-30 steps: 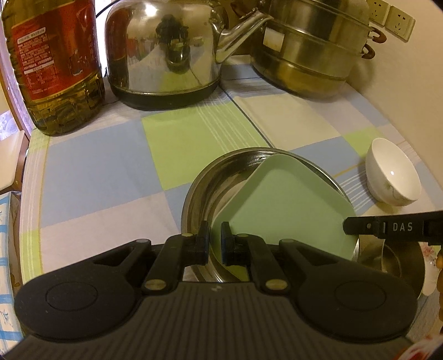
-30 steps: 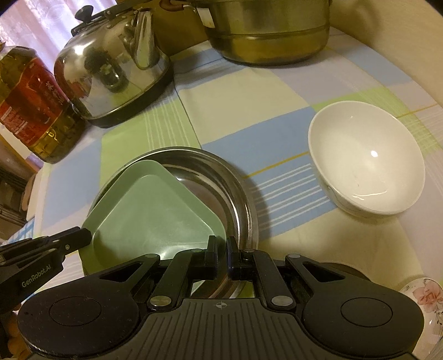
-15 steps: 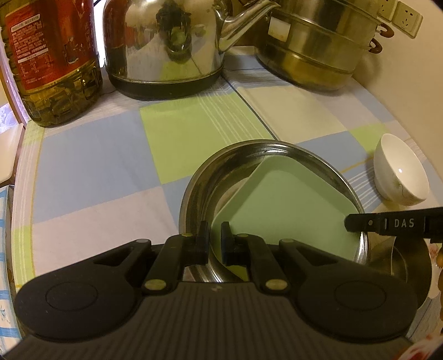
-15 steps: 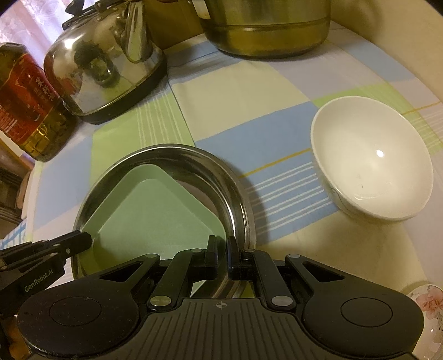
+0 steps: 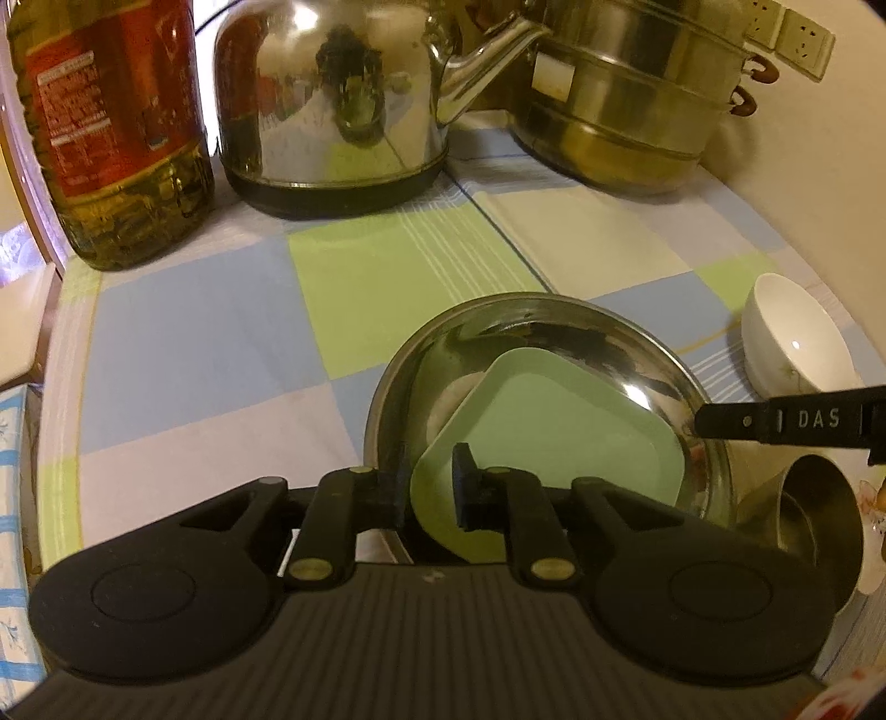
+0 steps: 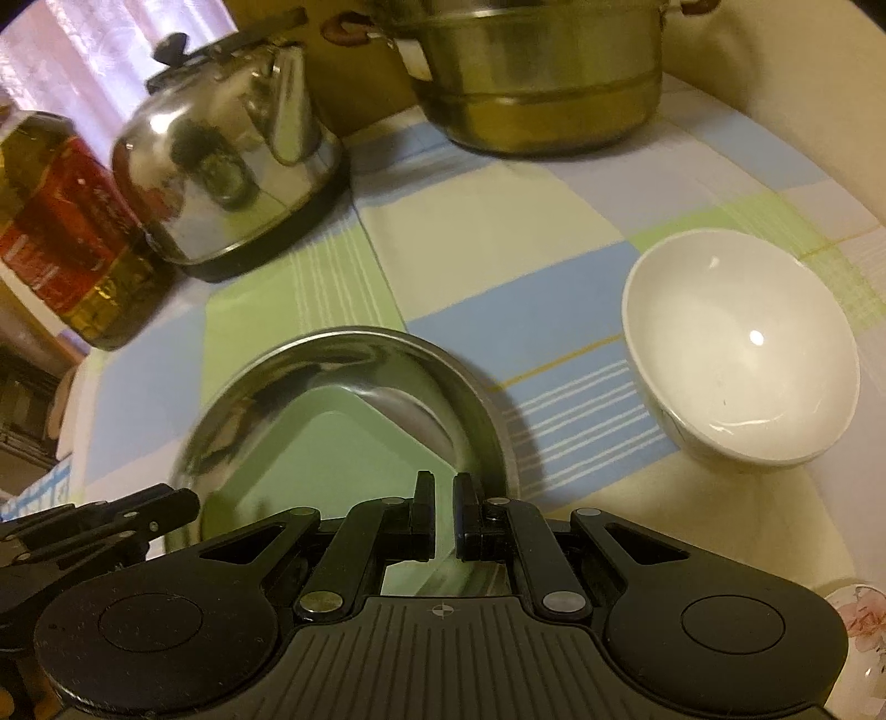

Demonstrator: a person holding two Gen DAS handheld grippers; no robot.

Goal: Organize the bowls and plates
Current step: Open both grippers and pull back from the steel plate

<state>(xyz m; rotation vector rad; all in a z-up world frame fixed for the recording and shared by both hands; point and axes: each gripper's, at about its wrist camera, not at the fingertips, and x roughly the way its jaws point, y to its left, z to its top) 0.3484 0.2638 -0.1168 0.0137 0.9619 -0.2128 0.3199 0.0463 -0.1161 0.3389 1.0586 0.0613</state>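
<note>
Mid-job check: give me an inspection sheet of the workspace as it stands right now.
Surface: checked tablecloth, flat.
Job's things: green plate lies inside the steel pan; white bowl upright beside the pan; small steel bowl at the right edge.
Clutter: oil bottle, kettle, steamer pot along the back.
Grippers: left gripper jaws opening, plate corner between them; right gripper shut on the plate's edge.
Cables: nothing seen.
Surroundings: wall sockets.
</note>
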